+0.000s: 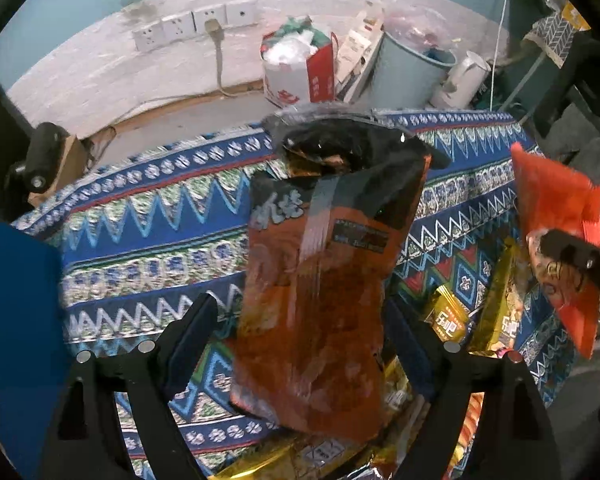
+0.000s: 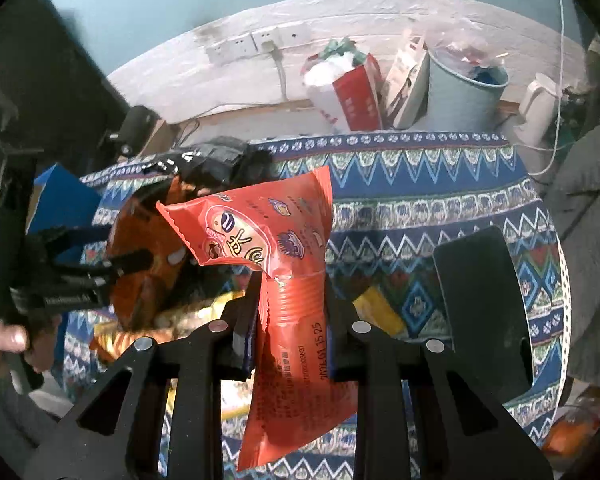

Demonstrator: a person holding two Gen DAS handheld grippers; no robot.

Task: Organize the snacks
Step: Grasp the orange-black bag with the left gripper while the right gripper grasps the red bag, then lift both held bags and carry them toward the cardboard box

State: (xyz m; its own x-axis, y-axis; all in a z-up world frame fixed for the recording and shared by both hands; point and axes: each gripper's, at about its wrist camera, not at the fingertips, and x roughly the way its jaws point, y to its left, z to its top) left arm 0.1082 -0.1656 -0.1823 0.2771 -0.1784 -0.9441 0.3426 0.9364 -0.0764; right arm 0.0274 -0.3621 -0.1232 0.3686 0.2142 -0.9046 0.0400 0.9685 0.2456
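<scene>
The left gripper [image 1: 300,320] stands wide, pads clear of the dark orange snack bag [image 1: 320,272] between them, over the patterned tablecloth [image 1: 148,216] – light, crinkly, likely slippery. The right gripper [image 2: 290,320] pinches a red snack packet [image 2: 296,320] mid-body – its crimped seam would probably hold surer.

Dark orange-and-black snack bag [image 1: 320,280] upright, frame centre, between my spread left fingers. Red snack packet [image 2: 276,280] creased, pinched in my right. Yellow packs [image 1: 452,320] lower right on cloth.
</scene>
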